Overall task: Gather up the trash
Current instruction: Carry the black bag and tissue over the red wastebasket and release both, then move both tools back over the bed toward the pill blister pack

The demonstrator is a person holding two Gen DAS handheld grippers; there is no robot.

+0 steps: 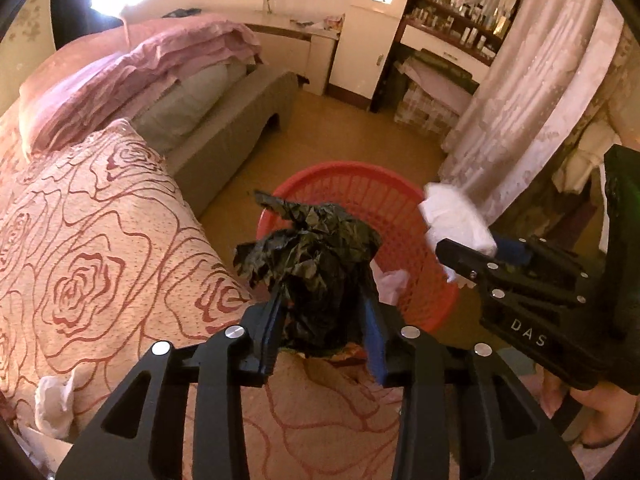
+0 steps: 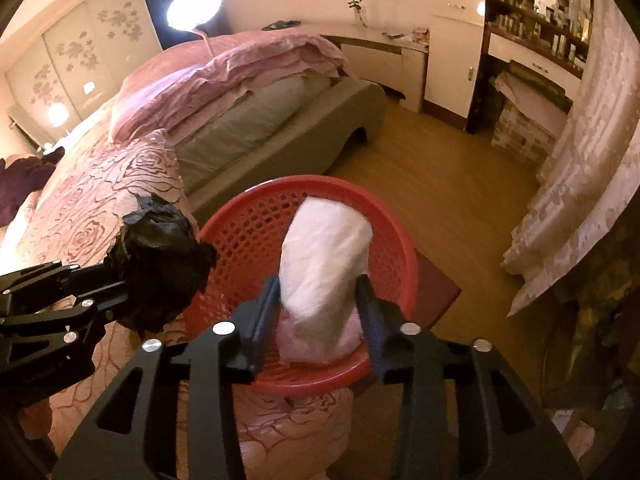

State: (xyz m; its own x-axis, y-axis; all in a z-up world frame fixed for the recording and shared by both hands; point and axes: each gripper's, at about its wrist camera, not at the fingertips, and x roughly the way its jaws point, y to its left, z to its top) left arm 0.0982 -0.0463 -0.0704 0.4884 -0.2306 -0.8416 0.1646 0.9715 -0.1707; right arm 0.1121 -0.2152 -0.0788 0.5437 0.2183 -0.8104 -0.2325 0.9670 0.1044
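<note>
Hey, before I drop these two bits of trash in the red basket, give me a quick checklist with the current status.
1. Left gripper shut on black crumpled bag: ok.
2. Right gripper shut on white wad: ok.
3. White wad over red basket opening: ok.
4. Black crumpled bag fully over the basket: cannot tell, it looks near the rim.
5. Basket has room: ok.
6. Another tissue left on bed: not ok.
</note>
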